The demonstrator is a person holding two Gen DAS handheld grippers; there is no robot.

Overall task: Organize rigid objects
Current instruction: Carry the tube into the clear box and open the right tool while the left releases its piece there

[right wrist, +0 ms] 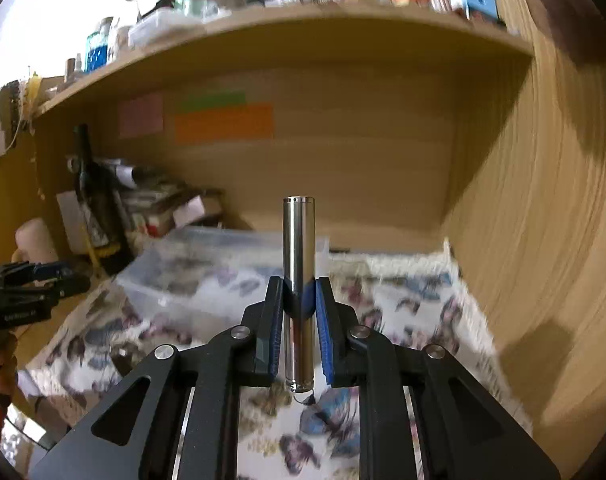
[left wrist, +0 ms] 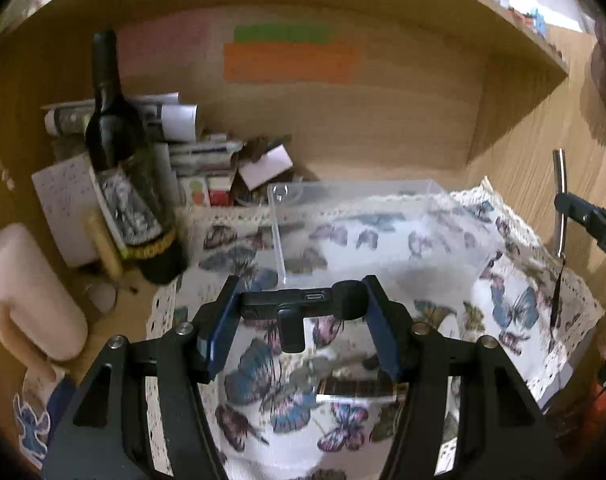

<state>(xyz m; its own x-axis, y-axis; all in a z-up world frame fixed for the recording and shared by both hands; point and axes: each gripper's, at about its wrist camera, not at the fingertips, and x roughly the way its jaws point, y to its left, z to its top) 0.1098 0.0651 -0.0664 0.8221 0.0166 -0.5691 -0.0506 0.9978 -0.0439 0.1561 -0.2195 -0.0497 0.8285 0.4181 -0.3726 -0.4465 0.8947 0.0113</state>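
Carry step: L gripper [left wrist: 303, 308] clamps mic [left wrist: 303, 300], R gripper [right wrist: 299, 300] clamps tube [right wrist: 299, 264] above box [left wrist: 343, 196]; next needs lowering both in.

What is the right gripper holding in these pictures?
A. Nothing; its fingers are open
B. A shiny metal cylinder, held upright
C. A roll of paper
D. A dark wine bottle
B: in the right wrist view the right gripper is shut on the shiny metal cylinder, which stands upright between its blue pads.
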